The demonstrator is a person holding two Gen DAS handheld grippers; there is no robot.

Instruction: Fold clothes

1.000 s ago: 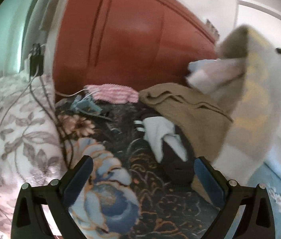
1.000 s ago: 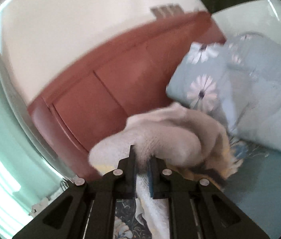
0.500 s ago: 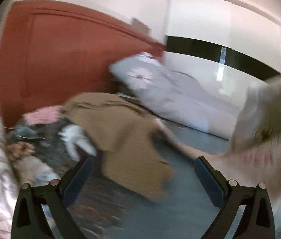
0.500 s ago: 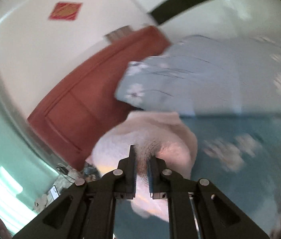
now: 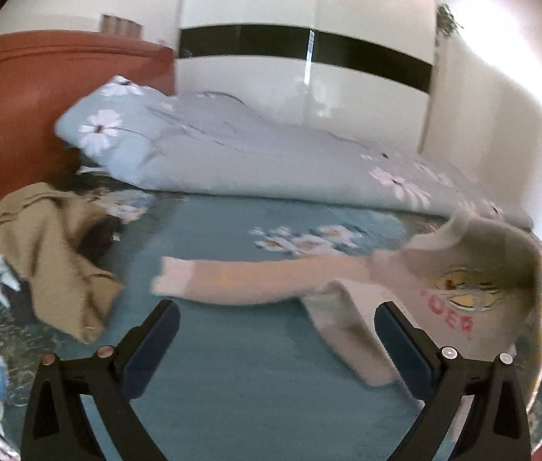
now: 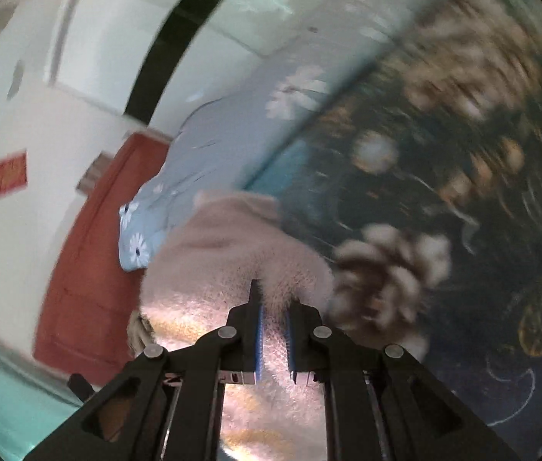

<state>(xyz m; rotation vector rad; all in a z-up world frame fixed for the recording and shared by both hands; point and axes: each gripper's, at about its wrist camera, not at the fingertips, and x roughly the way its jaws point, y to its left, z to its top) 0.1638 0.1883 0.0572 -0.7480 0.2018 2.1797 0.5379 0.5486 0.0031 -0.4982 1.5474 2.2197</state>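
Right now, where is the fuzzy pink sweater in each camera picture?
Left wrist view: the pink sweater lies at lower right on the blue bed cover, one sleeve stretched leftward, partly behind the open left gripper.
Right wrist view: it fills the lower middle, pinched by the right gripper.
Shared landmark: the flowered blue quilt by the red headboard.

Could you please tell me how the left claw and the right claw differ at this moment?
The left claw is wide open and holds nothing, while the right claw is shut on the pink sweater. The left claw hovers over the bare teal bedspread; the right claw has fuzzy fabric bunched between its blue pads. Both have black frames.
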